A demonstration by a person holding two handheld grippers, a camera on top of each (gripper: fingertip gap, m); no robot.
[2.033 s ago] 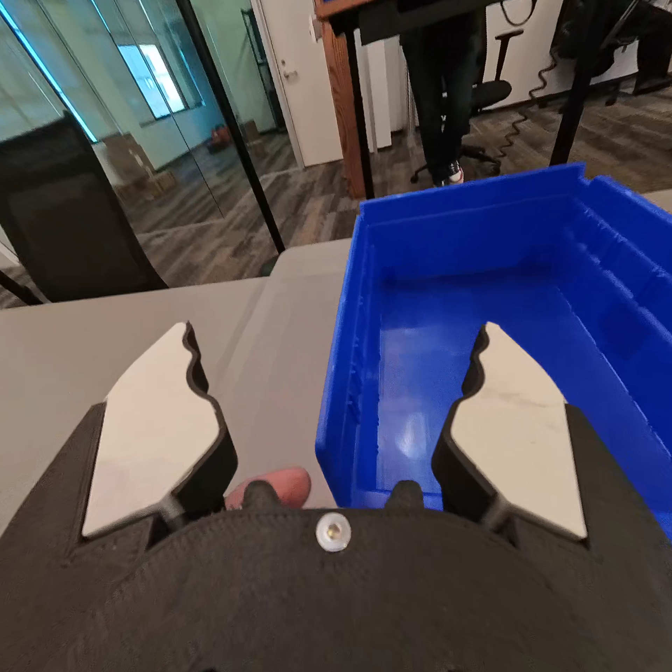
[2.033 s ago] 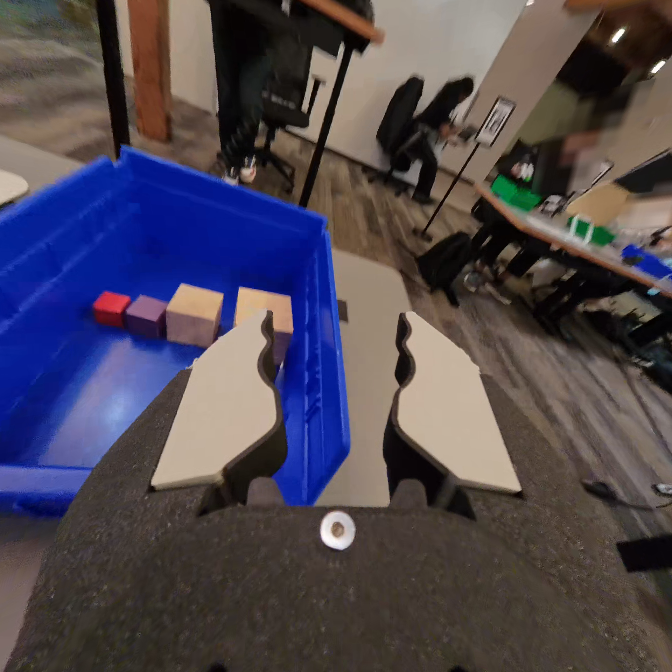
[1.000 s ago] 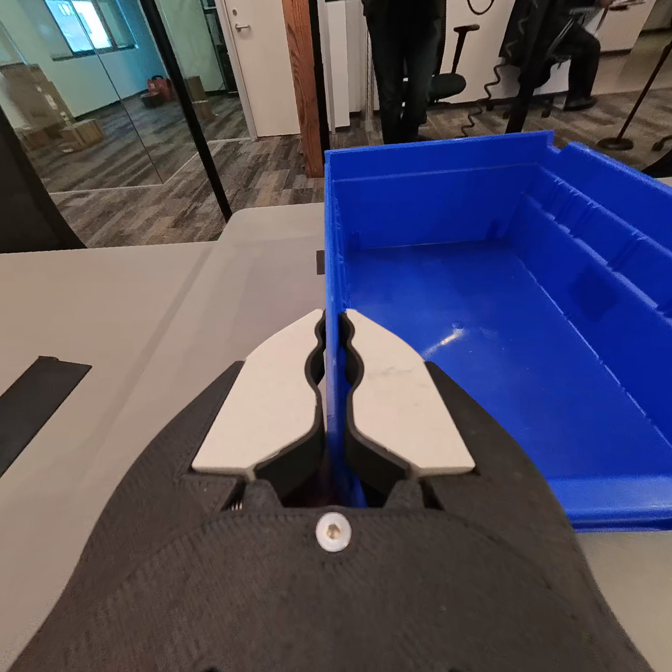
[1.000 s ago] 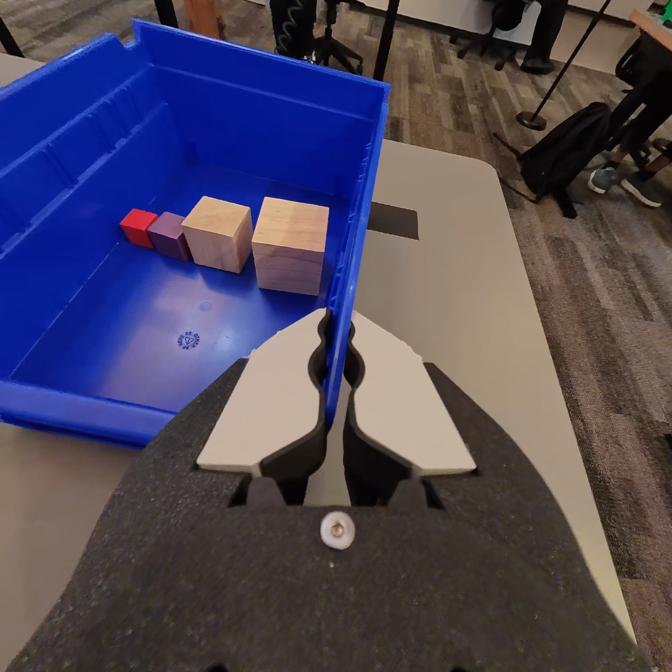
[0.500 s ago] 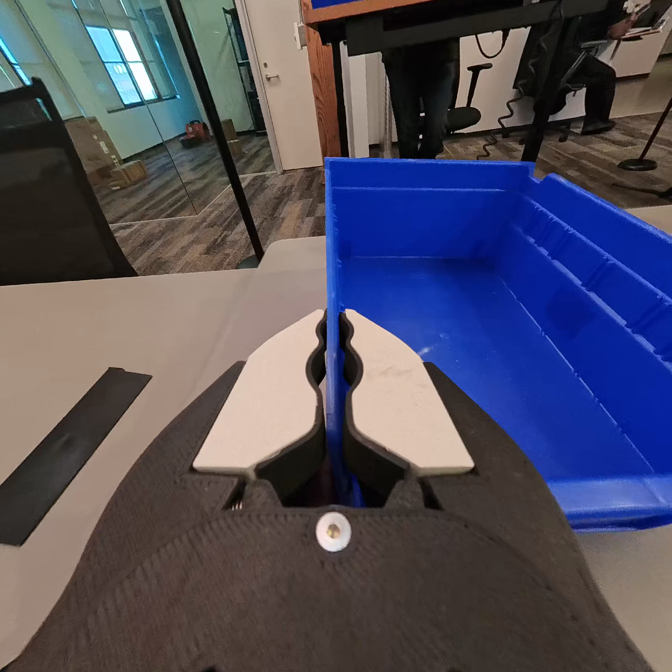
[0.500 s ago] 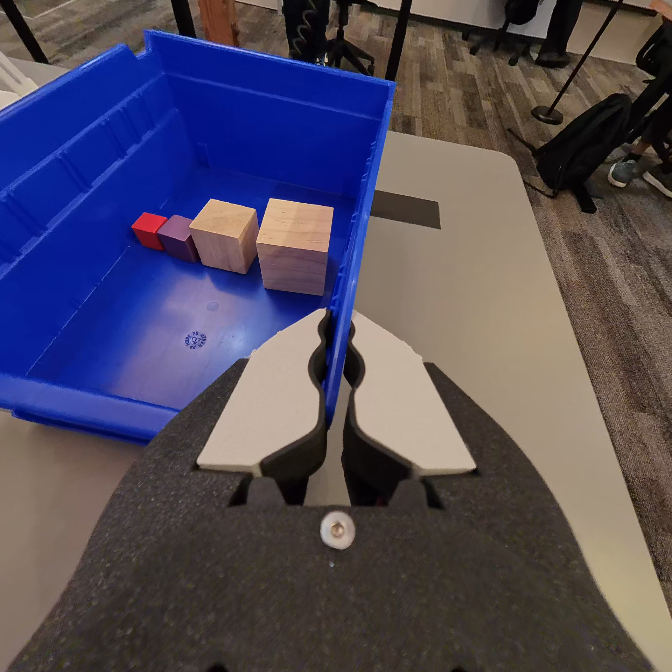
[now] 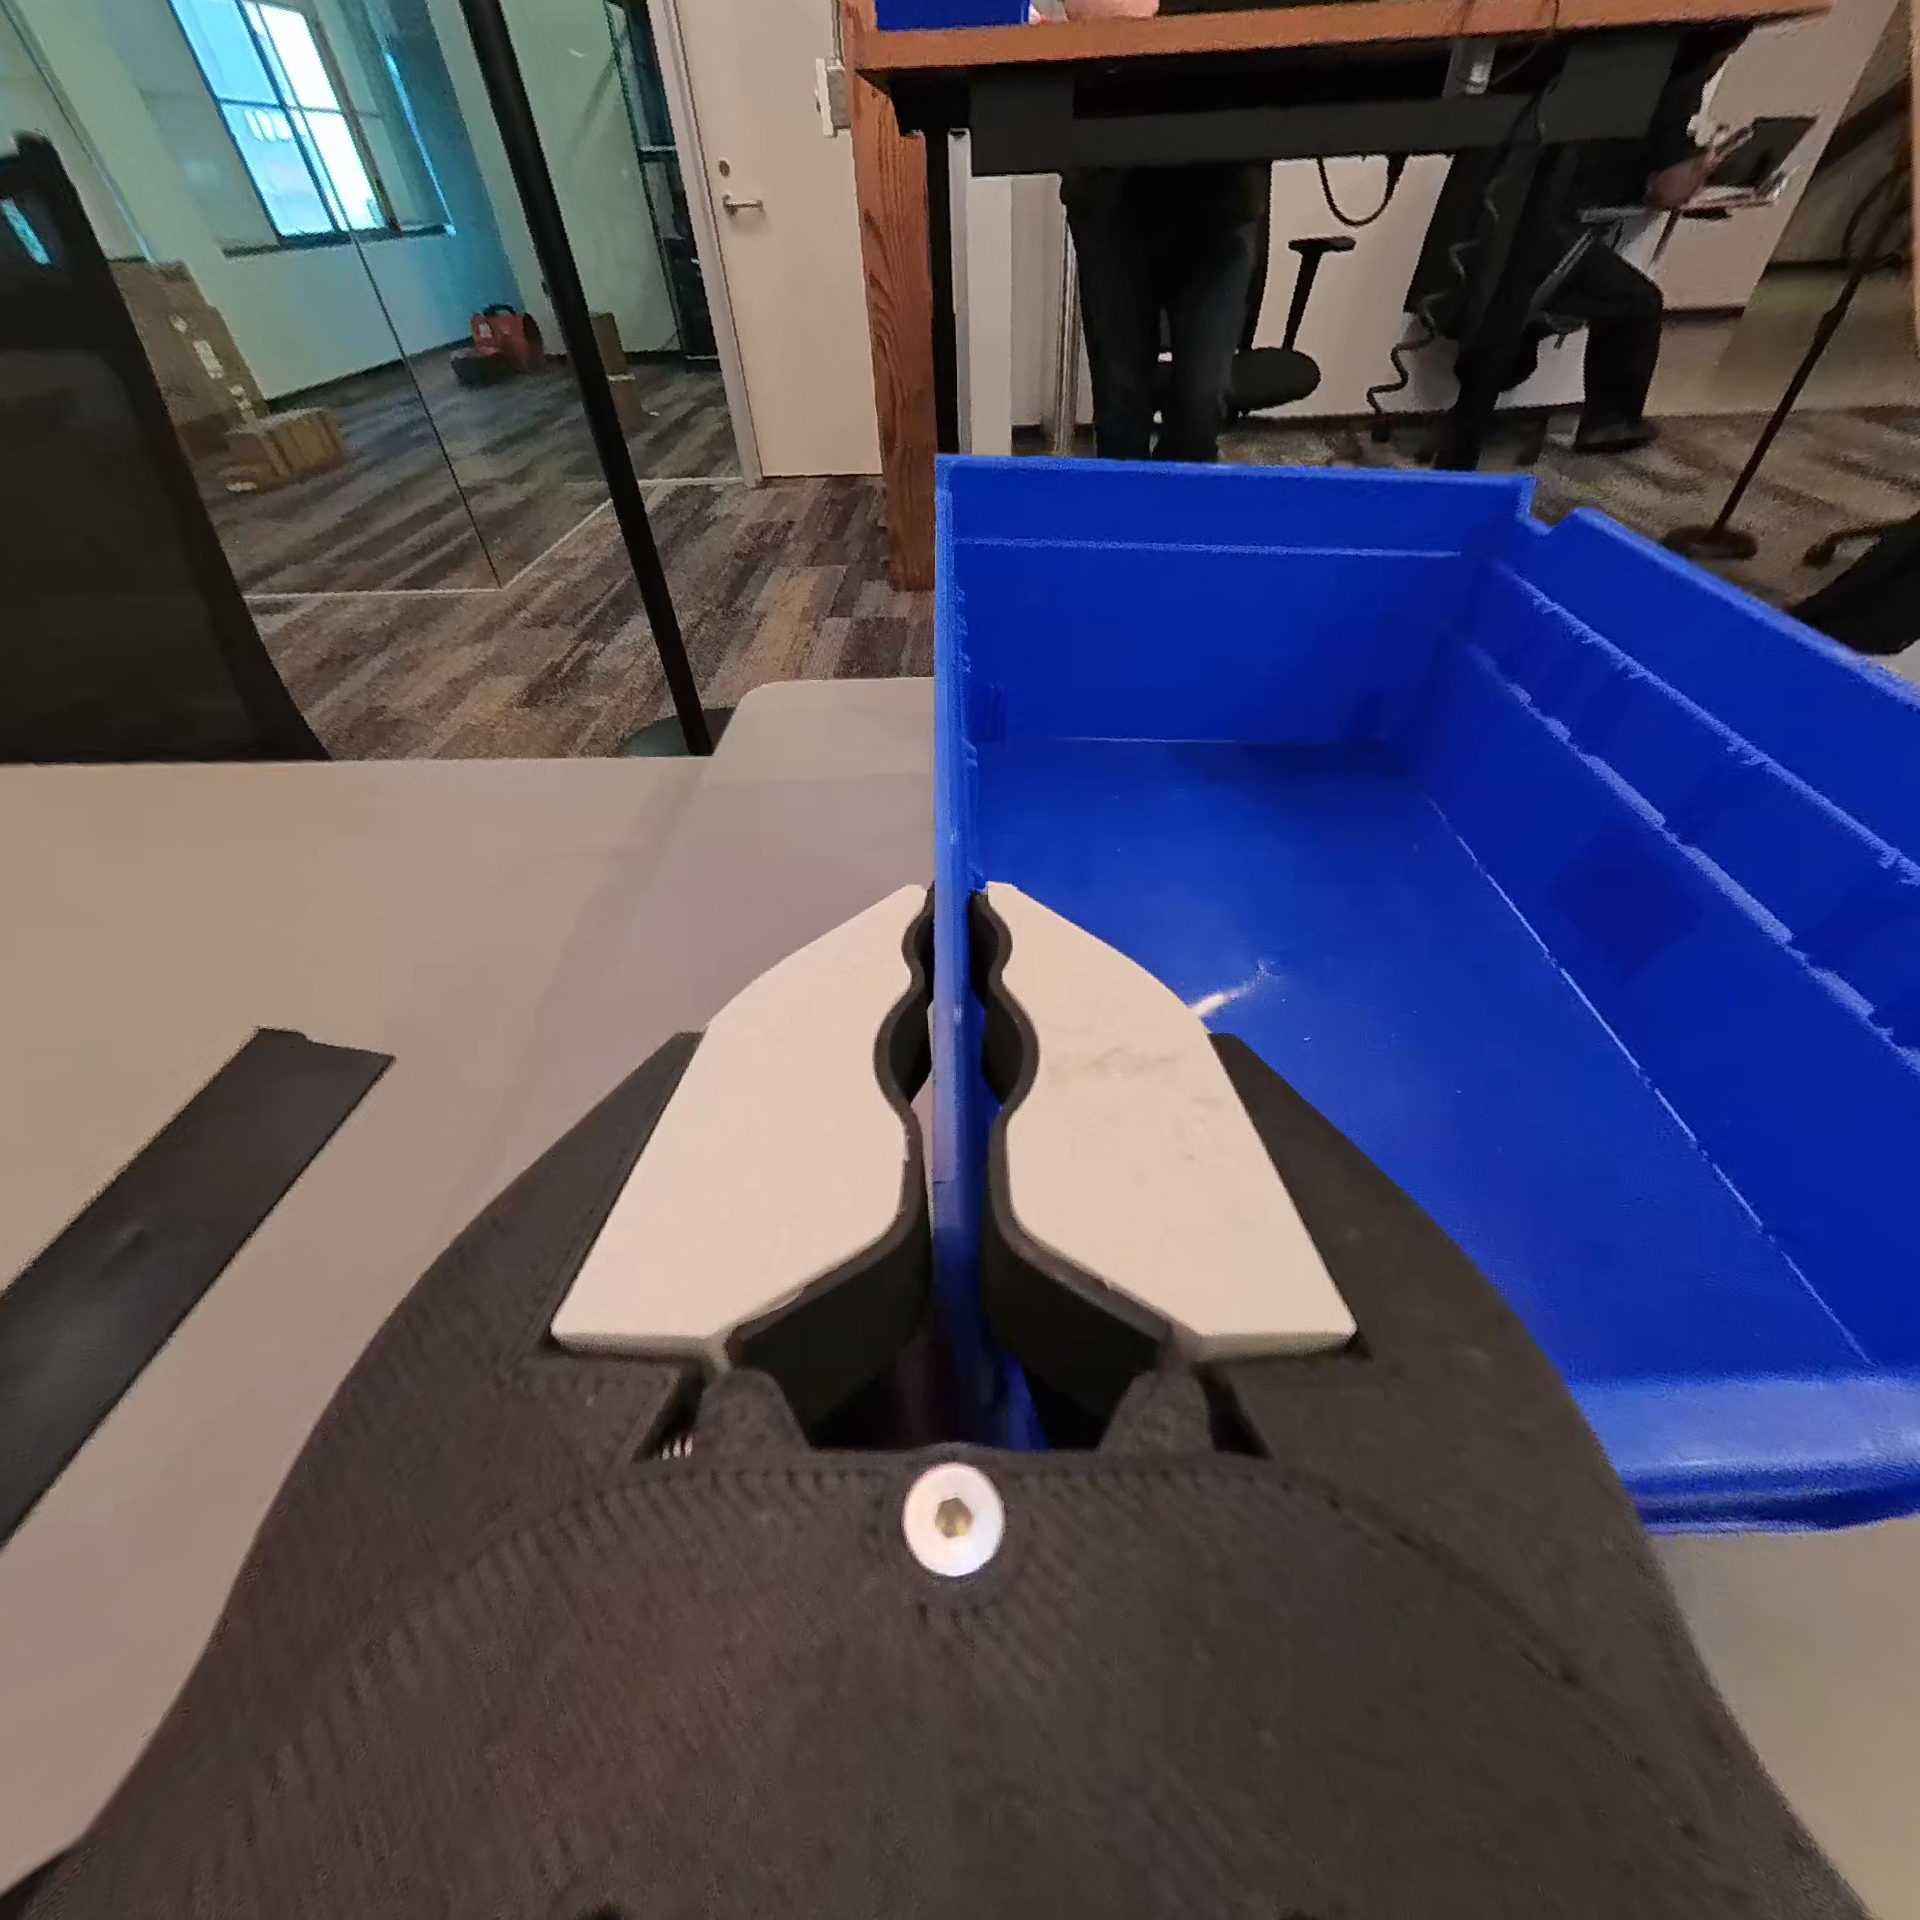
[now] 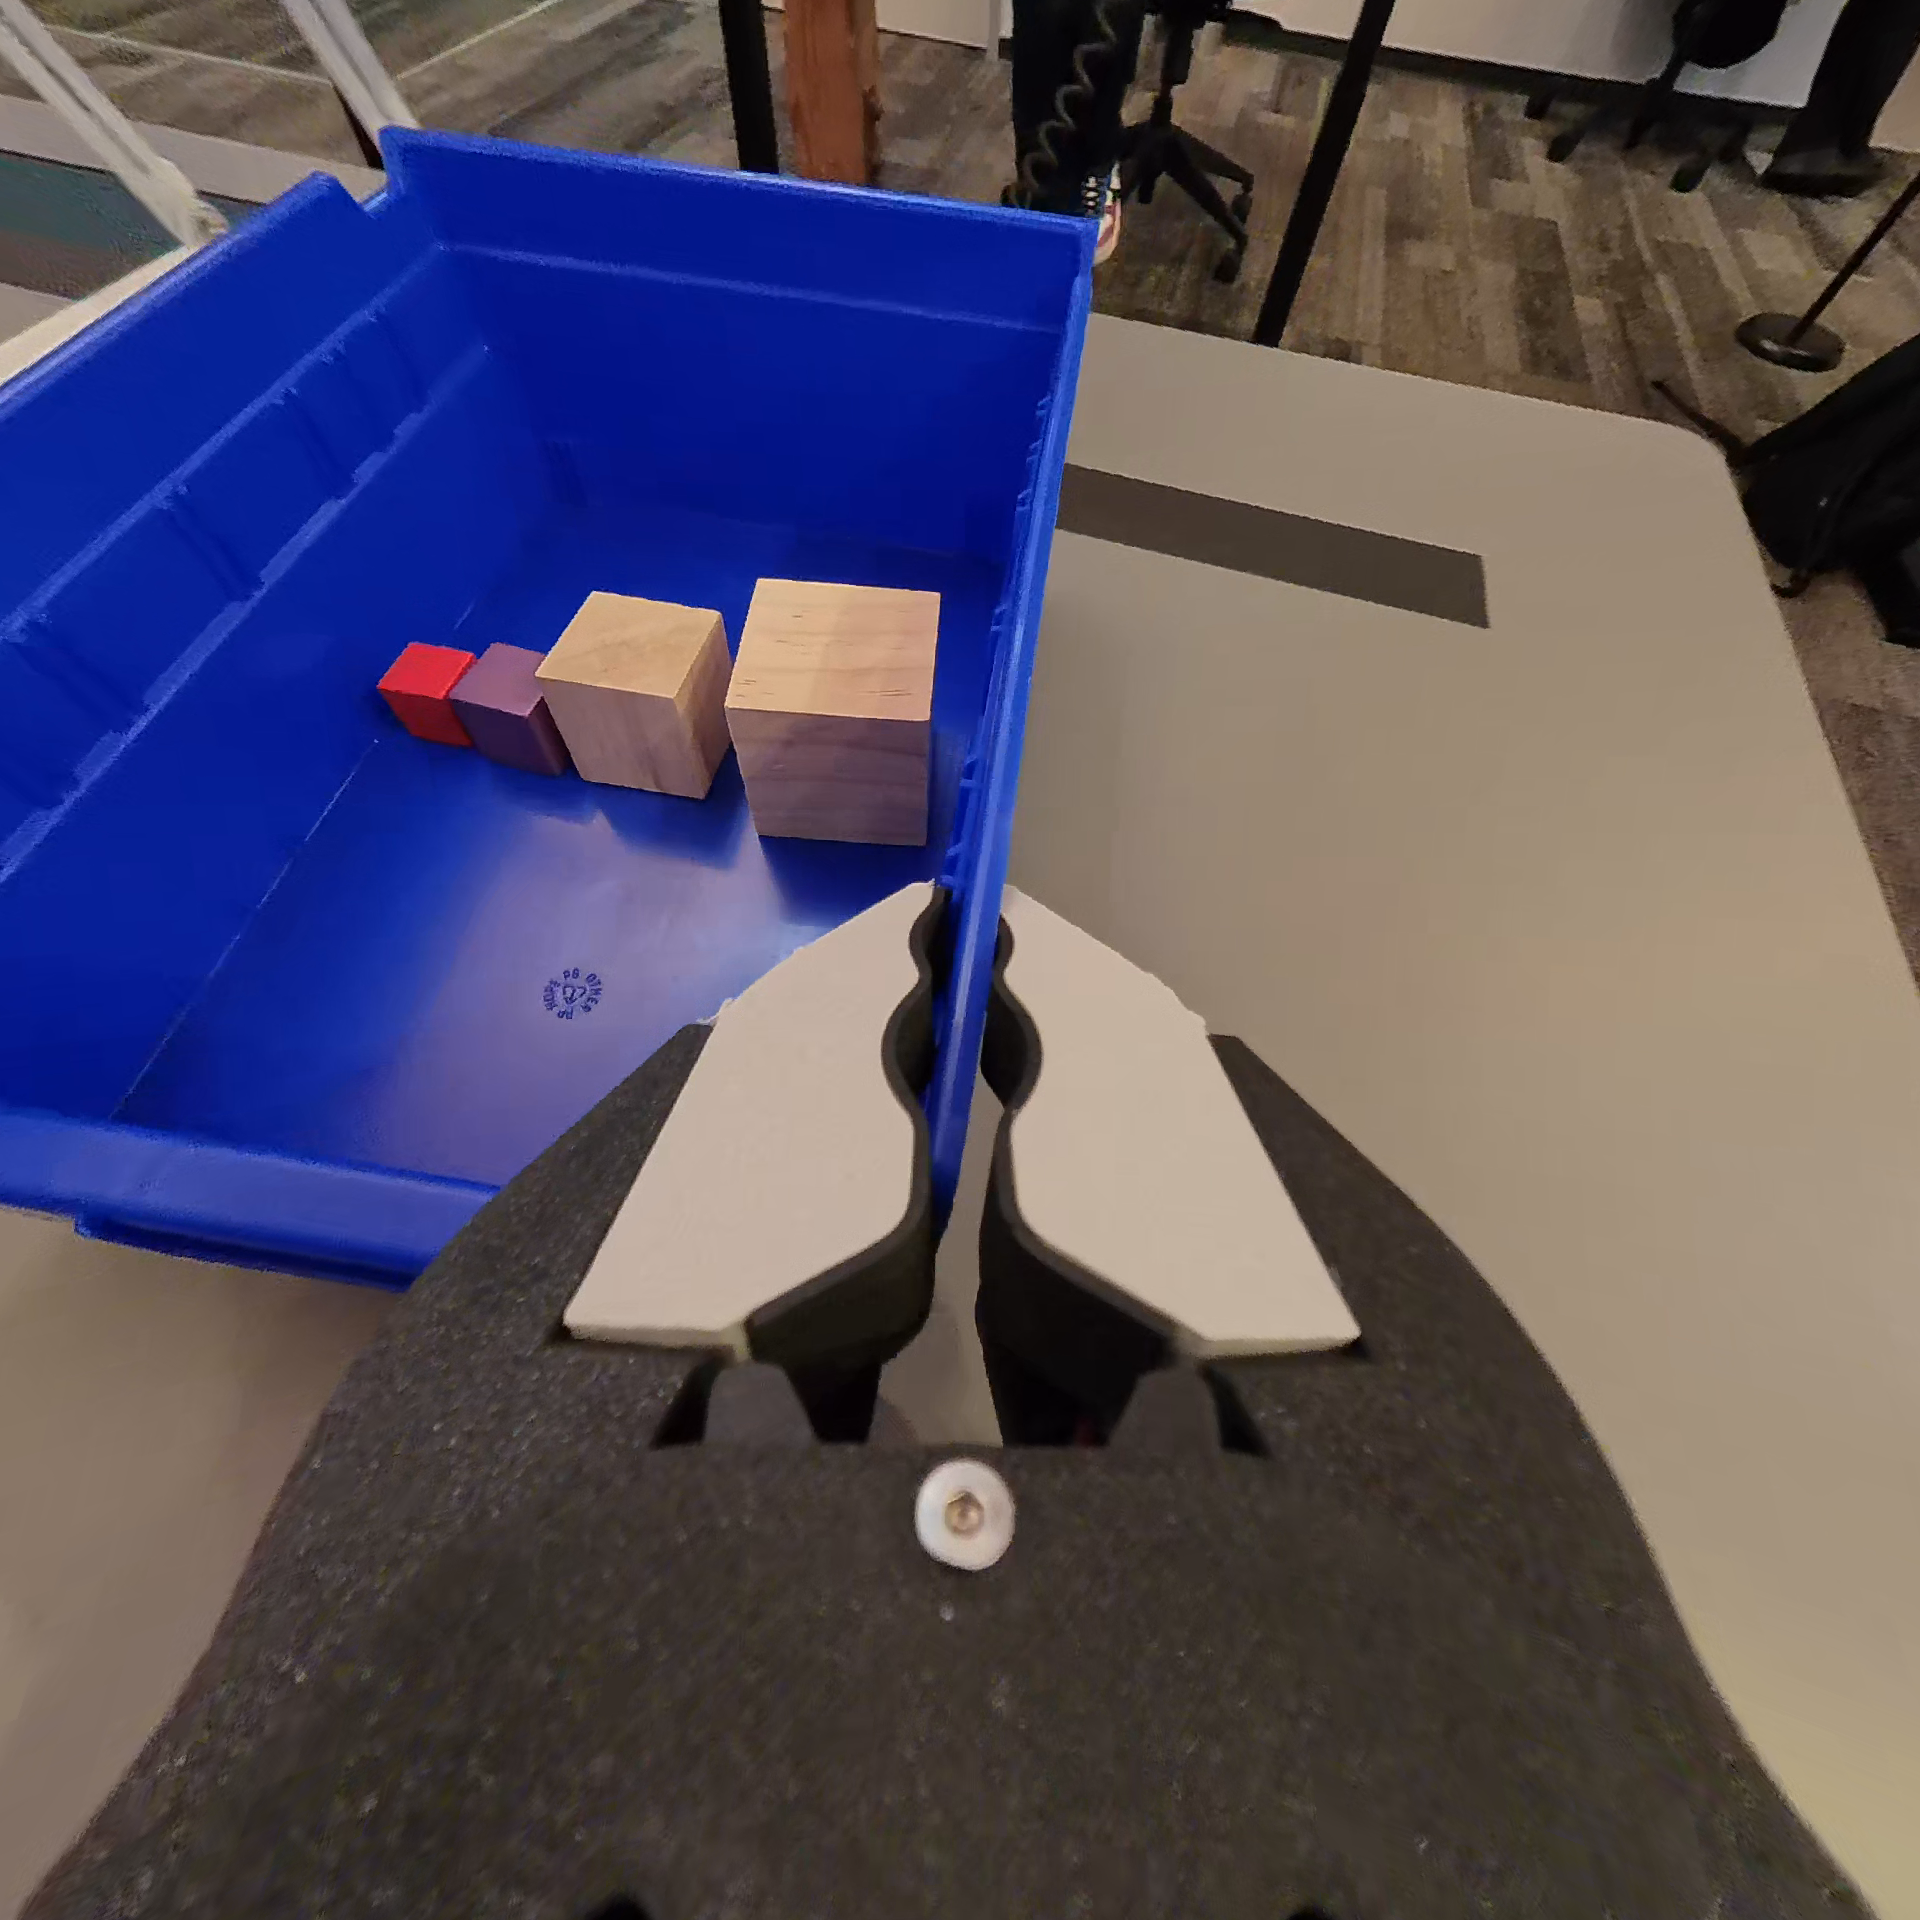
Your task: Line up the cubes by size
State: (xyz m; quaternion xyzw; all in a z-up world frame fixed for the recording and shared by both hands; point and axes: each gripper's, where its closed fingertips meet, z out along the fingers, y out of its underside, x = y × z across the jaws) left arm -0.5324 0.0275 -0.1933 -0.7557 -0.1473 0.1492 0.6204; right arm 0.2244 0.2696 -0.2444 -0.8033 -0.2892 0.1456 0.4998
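At frame centre, both the left gripper (image 7: 952,904) and right gripper (image 8: 966,904) stay clamped on the blue bin (image 8: 727,239) walls, unlike two seconds ago; the cubes (image 8: 634,691) sit lined up centre-left.

Four cubes stand in one row at centre left of the right wrist view: one red cube (image 8: 424,691), one purple cube (image 8: 506,720) and two plain wooden cubes, a mid-sized one (image 8: 634,691) and a larger one (image 8: 834,710). One blue bin (image 8: 312,436) holds them, filling the left half of that frame. One grey table (image 8: 1455,831) carries two black strips, one at upper right (image 8: 1273,545), the other at lower left of the left wrist view (image 7: 156,1226)
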